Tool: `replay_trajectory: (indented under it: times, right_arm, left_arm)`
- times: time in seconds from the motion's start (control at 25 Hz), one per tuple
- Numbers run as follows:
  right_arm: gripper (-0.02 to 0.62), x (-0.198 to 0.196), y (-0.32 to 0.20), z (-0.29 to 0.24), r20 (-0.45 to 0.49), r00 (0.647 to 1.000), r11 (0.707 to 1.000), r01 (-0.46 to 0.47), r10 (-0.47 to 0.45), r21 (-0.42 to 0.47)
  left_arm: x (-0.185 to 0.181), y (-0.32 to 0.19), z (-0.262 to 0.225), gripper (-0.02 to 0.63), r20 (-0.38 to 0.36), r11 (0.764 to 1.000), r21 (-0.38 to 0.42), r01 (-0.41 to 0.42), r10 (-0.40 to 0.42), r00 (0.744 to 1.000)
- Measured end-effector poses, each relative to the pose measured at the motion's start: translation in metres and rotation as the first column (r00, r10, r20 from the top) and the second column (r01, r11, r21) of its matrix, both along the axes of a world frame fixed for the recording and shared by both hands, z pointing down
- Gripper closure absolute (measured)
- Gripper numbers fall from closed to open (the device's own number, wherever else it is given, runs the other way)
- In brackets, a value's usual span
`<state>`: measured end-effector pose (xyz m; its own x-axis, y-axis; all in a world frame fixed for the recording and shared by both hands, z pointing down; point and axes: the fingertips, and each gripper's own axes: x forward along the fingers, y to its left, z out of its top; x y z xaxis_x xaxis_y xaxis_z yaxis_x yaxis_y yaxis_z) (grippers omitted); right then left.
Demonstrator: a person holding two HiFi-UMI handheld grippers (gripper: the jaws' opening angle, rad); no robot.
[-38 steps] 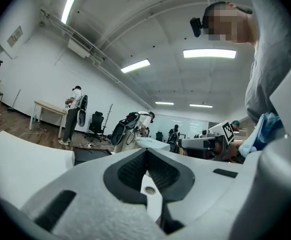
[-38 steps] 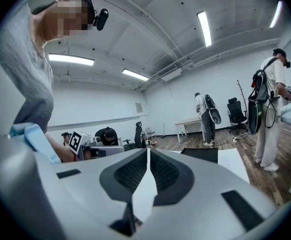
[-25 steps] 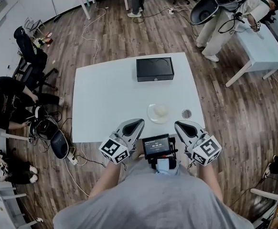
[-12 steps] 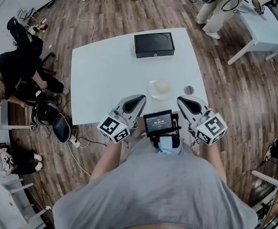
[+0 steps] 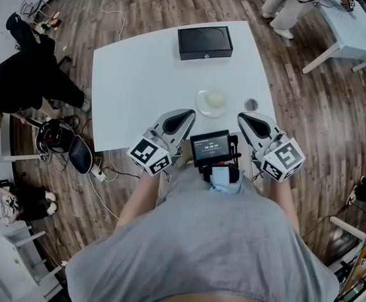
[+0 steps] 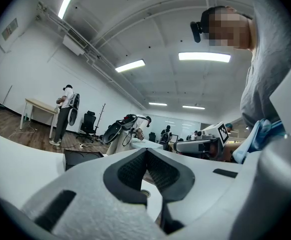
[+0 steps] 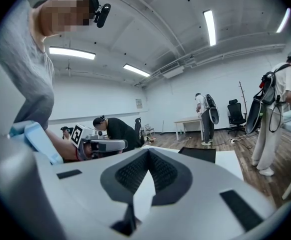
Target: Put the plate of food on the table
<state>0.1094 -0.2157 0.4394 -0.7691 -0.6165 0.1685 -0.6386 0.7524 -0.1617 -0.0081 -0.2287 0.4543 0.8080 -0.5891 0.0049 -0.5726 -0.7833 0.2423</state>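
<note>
A clear plate (image 5: 211,101) with a pale lump of food stands on the white table (image 5: 139,80), near its front right part. My left gripper (image 5: 187,113) is held over the table's near edge, just left of the plate and apart from it, shut and empty. My right gripper (image 5: 241,117) hovers at the near right corner, also shut with nothing in it. In the left gripper view the dark pads (image 6: 135,171) meet in a point. The right gripper view shows its pads (image 7: 161,173) closed the same way.
A black flat box (image 5: 205,42) lies at the table's far side. A small round cup (image 5: 251,104) stands right of the plate. A person in black (image 5: 26,80) crouches left of the table by cables and bags. Another white table (image 5: 353,30) stands at the far right.
The view has drifted so that the table sits higher in the frame. Both grippers keep the same pose at the near edge, shut. The plate has not moved on the table.
</note>
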Motion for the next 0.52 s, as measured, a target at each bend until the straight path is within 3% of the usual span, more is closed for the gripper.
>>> replay_trajectory:
  times: [0.52]
  right_arm:
    - [0.566, -0.0011, -0.0017, -0.0072, -0.013, 1.000, 1.000, 0.020, -0.020, 0.003]
  left_arm:
    - [0.0019, -0.0024, -0.0089, 0.588, 0.005, 1.000, 0.002, -0.003, 0.003, 1.000]
